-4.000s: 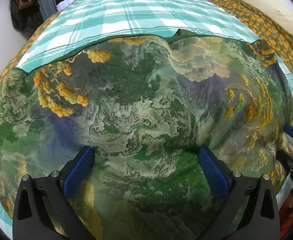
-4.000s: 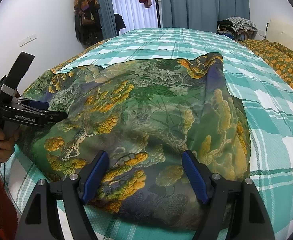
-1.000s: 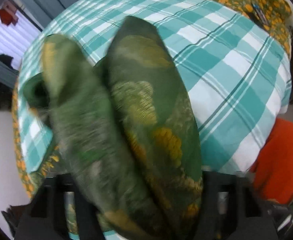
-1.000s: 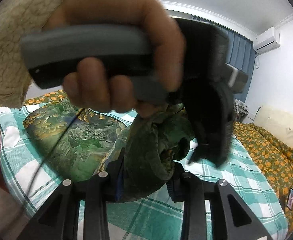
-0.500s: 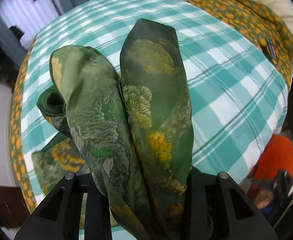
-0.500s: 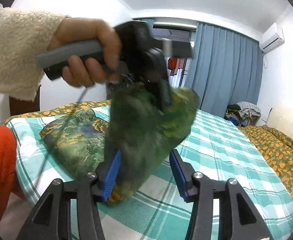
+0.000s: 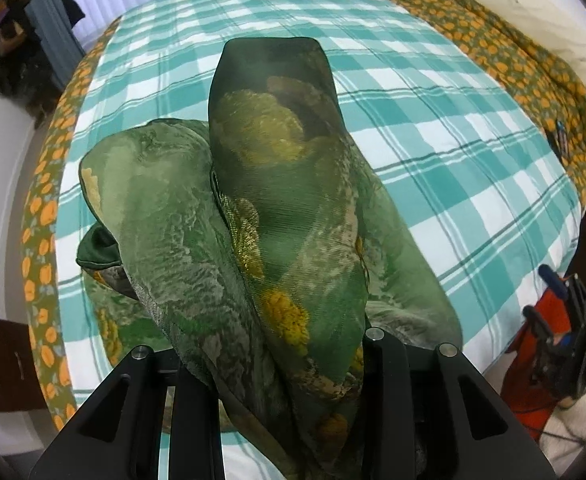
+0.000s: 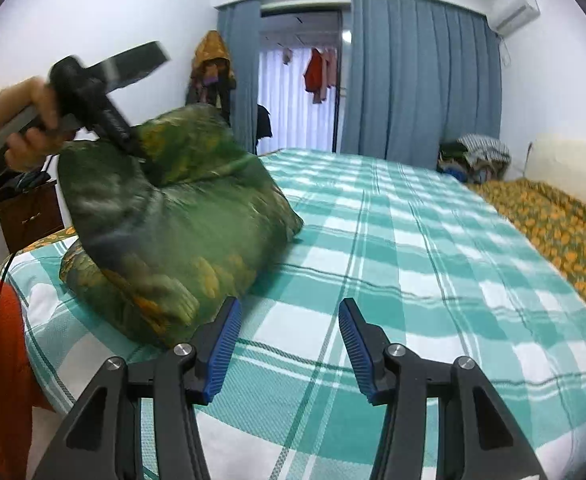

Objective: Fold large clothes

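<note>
The green printed garment (image 7: 277, 216) hangs bunched above the near left corner of the checked bedspread (image 8: 413, 240), its lower folds resting on the cloth. The left gripper (image 7: 271, 364) is clamped on the gathered fabric. The right gripper (image 8: 285, 344) stands spread apart, holding nothing, just beside the garment. Blue curtains (image 8: 417, 72) hang behind.

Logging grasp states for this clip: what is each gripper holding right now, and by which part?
The left gripper is shut on the green printed garment, gripping a bunched, lifted portion; which part cannot be told. The right gripper is open and holds nothing.
</note>
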`<state>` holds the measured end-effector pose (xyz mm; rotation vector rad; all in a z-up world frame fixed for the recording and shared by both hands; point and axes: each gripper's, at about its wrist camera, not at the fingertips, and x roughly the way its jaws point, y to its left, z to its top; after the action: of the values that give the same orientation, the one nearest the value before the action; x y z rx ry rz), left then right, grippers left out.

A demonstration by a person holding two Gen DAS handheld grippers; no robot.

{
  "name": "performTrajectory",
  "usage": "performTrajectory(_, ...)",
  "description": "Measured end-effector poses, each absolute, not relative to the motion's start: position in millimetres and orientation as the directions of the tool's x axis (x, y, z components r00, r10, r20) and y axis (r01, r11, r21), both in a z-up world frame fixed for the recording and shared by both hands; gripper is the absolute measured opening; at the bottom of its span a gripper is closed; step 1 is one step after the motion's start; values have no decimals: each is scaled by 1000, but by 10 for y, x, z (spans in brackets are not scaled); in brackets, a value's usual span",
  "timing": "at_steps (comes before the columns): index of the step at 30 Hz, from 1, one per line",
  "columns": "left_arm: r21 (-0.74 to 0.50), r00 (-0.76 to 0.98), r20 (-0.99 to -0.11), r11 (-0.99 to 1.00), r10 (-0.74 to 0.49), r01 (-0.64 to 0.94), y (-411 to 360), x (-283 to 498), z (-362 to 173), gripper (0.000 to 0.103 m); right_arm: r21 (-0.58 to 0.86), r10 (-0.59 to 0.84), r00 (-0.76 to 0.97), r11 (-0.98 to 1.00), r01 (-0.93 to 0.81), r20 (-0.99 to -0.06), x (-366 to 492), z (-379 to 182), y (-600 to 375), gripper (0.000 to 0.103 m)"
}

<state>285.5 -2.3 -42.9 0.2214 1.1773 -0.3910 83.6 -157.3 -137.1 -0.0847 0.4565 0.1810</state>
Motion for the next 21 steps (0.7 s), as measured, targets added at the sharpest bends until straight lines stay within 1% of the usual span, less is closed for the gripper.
performTrajectory(5,-86,335,-917,930,-214,358,329,2889,-529,32,-24,130,876,987,-159,-464,860,-1402,-1666,52)
performTrajectory(10,-124,337,-916,952,-219,280,781,2956,-692,32,-20,115,858,989,-144,-500,913,-1471,-1670,52)
performTrajectory(12,-136,337,-916,960,-216,246,936,2980,-756,32,9,128,841,989,-145,-526,976,-1470,-1650,52)
performTrajectory(16,-226,308,-911,957,-273,182,1271,3042,-979,33,124,251,789,968,-219,-561,1191,-1367,-1499,52)
performTrajectory(19,-280,298,-899,945,-320,171,1334,3055,-1098,33,212,386,717,922,-324,-580,1480,-1243,-1160,52)
performTrajectory(21,-302,300,-890,937,-343,174,1341,3074,-1137,34,250,446,672,893,-373,-591,1684,-1185,-926,52)
